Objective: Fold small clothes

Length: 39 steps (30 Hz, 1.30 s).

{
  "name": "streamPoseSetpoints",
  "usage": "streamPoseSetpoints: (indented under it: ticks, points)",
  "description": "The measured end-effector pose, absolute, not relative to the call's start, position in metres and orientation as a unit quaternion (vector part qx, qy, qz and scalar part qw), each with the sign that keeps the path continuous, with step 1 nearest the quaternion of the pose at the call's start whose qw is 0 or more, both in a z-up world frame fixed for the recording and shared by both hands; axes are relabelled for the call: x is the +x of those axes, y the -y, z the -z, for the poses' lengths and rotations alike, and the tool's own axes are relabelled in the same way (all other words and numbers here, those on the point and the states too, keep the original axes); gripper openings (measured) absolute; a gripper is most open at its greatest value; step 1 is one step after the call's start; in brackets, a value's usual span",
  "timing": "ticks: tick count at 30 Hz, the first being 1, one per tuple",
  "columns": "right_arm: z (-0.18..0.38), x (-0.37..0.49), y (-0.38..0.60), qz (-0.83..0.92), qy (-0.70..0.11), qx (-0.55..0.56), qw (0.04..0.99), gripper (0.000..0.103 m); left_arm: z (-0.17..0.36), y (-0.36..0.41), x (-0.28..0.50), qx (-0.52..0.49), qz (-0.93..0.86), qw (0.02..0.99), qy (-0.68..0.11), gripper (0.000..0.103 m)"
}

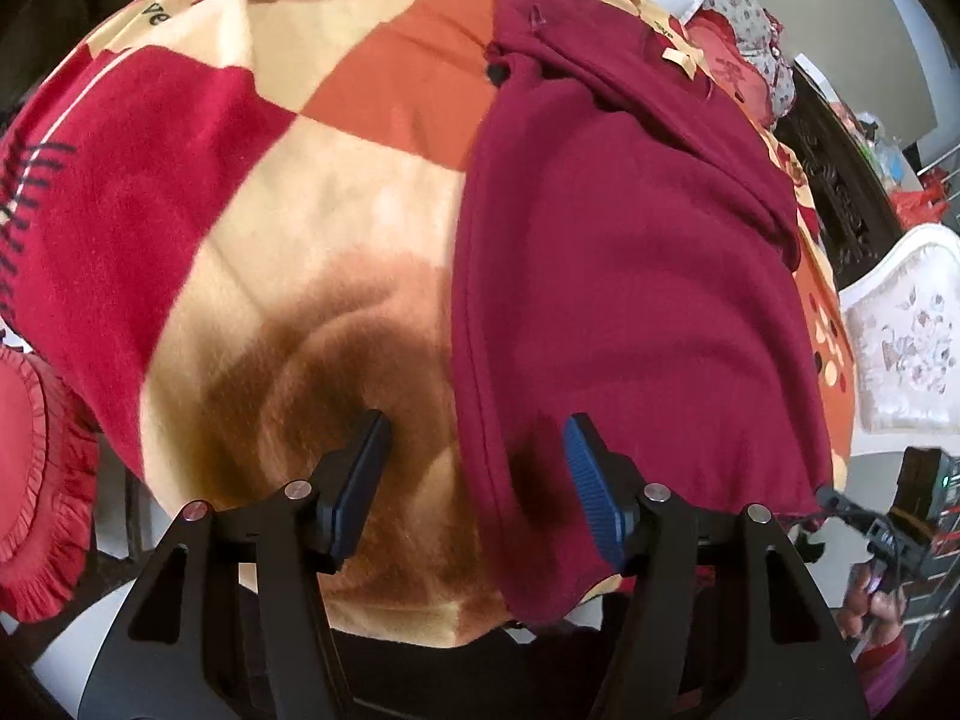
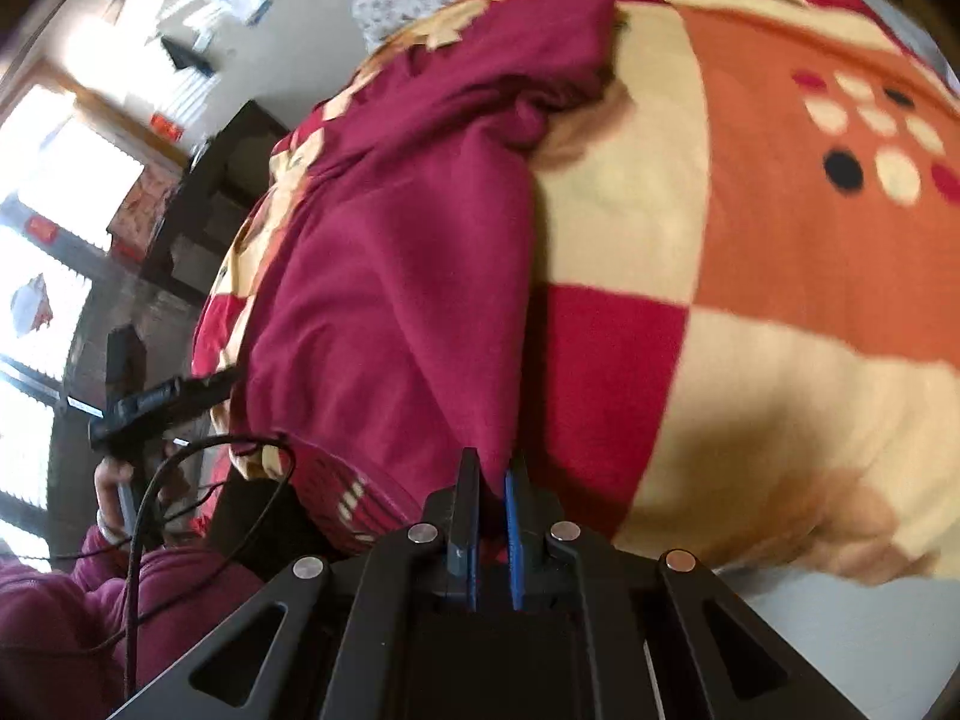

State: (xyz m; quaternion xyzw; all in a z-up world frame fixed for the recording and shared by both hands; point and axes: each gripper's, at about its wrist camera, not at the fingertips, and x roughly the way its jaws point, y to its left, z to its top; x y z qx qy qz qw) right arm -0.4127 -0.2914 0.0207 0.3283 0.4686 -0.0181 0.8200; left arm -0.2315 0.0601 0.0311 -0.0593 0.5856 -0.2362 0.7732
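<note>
A dark maroon garment (image 1: 630,276) lies spread on a checked red, orange and cream blanket (image 1: 252,192). My left gripper (image 1: 477,459) is open over the garment's left hem, one finger above the blanket, the blue-padded one above the cloth. In the right wrist view the same garment (image 2: 396,264) runs up from my right gripper (image 2: 492,483), which is shut on its near edge, with a strip of maroon cloth pinched between the pads. The left gripper (image 2: 156,399) appears at that view's left edge, by the garment's other side.
The blanket (image 2: 750,252) covers a bed and drops off at its near edge. A red frilled cushion (image 1: 36,468) sits at the left, a white padded bench (image 1: 900,330) at the right. A person's maroon sleeve (image 2: 72,612) and a black cable (image 2: 180,480) are low left.
</note>
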Motion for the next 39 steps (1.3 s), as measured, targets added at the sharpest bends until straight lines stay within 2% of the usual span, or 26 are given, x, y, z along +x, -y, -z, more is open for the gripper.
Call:
streamPoseSetpoints:
  ticks: [2, 6, 16, 20, 21, 22, 30, 35, 39]
  points:
    - [-0.02, -0.412, 0.296, 0.018, -0.456, 0.342, 0.821, 0.006, -0.031, -0.057, -0.234, -0.051, 0.232, 0.778, -0.582, 0.061]
    - [-0.018, -0.41, 0.297, 0.023, -0.466, 0.344, 0.815, 0.015, -0.03, -0.055, -0.237, -0.055, 0.23, 0.776, -0.585, 0.061]
    - [-0.011, -0.404, 0.301, 0.018, -0.449, 0.379, 0.809, 0.017, -0.019, -0.043, -0.252, -0.047, 0.248, 0.753, -0.607, 0.061]
    - [-0.018, -0.403, 0.294, 0.016, -0.454, 0.34, 0.823, 0.016, -0.02, -0.043, -0.251, -0.043, 0.246, 0.754, -0.607, 0.019]
    - [-0.02, -0.404, 0.292, 0.014, -0.451, 0.338, 0.826, 0.01, -0.021, -0.045, -0.251, -0.045, 0.25, 0.755, -0.605, 0.012]
    - [-0.022, -0.404, 0.291, 0.008, -0.449, 0.341, 0.826, 0.009, -0.023, -0.045, -0.251, -0.042, 0.252, 0.756, -0.603, 0.008]
    - [-0.044, -0.416, 0.255, -0.06, -0.47, 0.324, 0.819, 0.007, -0.06, -0.067, -0.26, -0.018, 0.29, 0.77, -0.568, 0.005]
    - [-0.011, -0.416, 0.26, -0.032, -0.501, 0.337, 0.797, 0.007, -0.044, -0.073, -0.252, -0.009, 0.274, 0.768, -0.579, 0.005]
    - [-0.013, -0.418, 0.265, -0.038, -0.491, 0.351, 0.797, 0.007, -0.037, -0.068, -0.257, 0.01, 0.27, 0.77, -0.578, 0.005]
